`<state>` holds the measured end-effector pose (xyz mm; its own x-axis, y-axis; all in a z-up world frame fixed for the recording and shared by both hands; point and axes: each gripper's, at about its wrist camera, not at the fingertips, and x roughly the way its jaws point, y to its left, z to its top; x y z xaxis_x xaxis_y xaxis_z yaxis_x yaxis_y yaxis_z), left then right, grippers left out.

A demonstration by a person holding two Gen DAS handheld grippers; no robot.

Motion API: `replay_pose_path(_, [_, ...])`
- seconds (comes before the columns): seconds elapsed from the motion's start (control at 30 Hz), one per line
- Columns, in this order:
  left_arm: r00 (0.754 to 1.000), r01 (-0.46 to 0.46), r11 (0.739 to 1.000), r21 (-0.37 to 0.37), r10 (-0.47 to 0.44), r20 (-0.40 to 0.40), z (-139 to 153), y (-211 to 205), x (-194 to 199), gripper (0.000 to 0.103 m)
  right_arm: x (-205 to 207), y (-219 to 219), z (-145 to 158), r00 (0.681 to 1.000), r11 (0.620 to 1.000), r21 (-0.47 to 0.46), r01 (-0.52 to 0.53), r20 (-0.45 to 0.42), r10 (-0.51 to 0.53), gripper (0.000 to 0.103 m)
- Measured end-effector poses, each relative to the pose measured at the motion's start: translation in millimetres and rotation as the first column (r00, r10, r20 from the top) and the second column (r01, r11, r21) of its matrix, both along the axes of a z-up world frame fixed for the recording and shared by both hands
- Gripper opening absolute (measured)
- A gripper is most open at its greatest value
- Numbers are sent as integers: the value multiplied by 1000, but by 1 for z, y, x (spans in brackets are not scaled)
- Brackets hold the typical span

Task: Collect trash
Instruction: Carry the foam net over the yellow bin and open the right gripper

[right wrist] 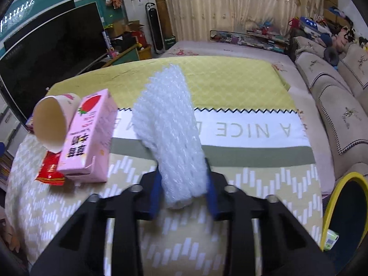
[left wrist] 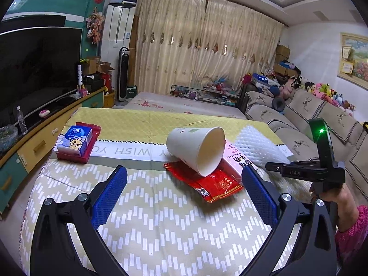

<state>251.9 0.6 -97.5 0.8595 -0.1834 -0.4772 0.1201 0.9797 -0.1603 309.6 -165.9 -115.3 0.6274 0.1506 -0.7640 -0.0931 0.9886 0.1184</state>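
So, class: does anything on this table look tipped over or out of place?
Yes. The paper cup lies on its side, propped on the red wrapper and leaning against the pink carton. Nothing looks spilled.

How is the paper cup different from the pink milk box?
The paper cup is round, cream-white and open, lying tipped on its side; the pink milk box is flat-sided with a strawberry picture. The cup leans partly on the red wrapper; the box lies flat beside it. Neither is held, and both lie on the table.
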Motion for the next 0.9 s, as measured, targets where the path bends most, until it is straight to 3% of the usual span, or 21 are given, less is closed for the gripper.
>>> replay_pose_path(0.3, [1000, 14, 1000, 22, -14, 0, -3, -8, 2, 98, -35, -22, 37, 996, 997, 65, 47, 68, -52, 24])
replay_pose_path(0.43, [1000, 20, 999, 30, -20, -1, -4, -11, 1, 98, -68, -47, 50, 981, 990, 47, 135, 132, -140, 25])
replay_pose_path(0.57, [1000, 23, 999, 32, -24, 5, -4, -12, -1, 98, -101, -92, 52, 940, 955, 35, 295, 170, -296, 26])
replay_pose_path(0.7, [1000, 29, 999, 30, -29, 5, -4, -13, -1, 98, -125, -147, 42, 876, 888, 28, 458, 157, -457, 27])
replay_pose_path(0.9, [999, 31, 999, 40, -32, 6, -4, -16, -3, 98, -138, -200, 18, 798, 804, 0, 595, 119, -591, 30])
